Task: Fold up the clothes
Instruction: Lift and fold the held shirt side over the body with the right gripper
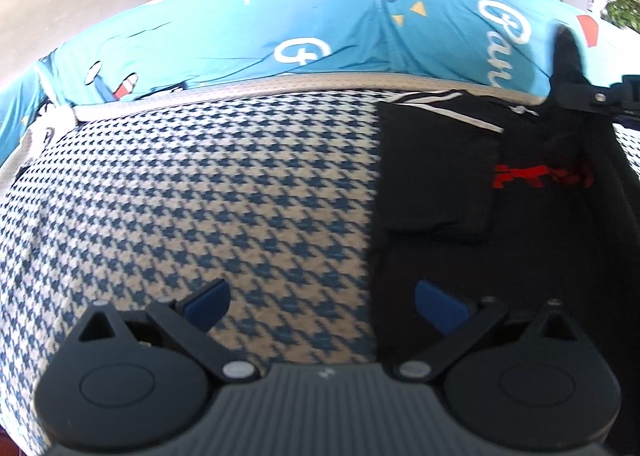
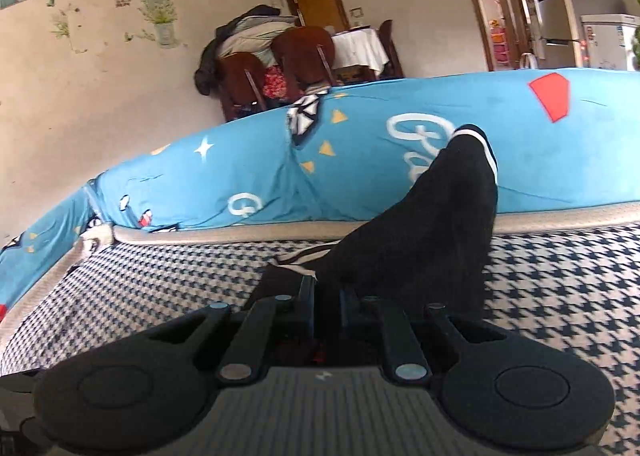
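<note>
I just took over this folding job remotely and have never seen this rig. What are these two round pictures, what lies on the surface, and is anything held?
Each picture comes from a fisheye camera on a hand-held two-finger gripper, looking along its fingers. The left gripper is open and empty above a houndstooth cover. A black garment with white stripes and red lettering lies there. The right gripper is shut on black cloth of that garment, which rises in front of its camera. A blue printed bedspread lies behind.
</note>
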`<state>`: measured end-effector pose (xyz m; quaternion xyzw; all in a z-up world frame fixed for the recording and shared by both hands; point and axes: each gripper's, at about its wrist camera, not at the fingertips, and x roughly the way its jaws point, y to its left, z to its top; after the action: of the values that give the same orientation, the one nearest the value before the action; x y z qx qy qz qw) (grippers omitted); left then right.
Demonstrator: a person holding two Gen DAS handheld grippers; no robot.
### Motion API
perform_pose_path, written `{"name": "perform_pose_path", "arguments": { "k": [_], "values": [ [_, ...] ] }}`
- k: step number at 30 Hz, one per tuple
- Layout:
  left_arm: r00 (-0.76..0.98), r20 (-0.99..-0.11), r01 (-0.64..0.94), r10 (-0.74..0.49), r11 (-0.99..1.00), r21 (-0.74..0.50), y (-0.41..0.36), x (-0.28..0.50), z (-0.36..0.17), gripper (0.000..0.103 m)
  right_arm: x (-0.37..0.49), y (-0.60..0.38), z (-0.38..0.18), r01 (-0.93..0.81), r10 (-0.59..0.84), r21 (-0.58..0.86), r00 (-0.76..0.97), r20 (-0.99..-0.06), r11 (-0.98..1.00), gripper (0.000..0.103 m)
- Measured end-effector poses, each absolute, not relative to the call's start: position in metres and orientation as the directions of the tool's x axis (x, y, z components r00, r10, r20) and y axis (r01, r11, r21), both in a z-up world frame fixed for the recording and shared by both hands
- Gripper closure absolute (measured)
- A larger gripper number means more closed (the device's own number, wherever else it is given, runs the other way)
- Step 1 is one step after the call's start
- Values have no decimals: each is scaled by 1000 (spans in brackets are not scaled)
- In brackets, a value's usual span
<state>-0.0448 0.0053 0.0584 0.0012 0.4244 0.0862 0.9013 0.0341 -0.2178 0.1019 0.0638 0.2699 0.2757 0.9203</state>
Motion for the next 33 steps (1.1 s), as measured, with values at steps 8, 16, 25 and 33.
{"name": "perform_pose_path", "arguments": {
  "k": [8, 16, 25, 33],
  "values": [
    [592, -782, -219, 195, 973, 77, 35, -49, 53, 0, 31, -137, 46, -585, 595, 226, 576, -560, 779, 90],
    [591, -784, -236, 192, 970, 59, 40, -50, 57, 0, 34, -133, 37, -577, 595, 237, 575, -561, 782, 90],
    [601, -766, -267, 227, 961, 75, 42, -49, 61, 0, 28, -126, 35, -630, 633, 239, 528, -567, 739, 89],
    [596, -775, -267, 208, 962, 53, 42, -49, 61, 0, 25, -126, 36, -627, 640, 260, 512, -572, 734, 66]
  ]
}}
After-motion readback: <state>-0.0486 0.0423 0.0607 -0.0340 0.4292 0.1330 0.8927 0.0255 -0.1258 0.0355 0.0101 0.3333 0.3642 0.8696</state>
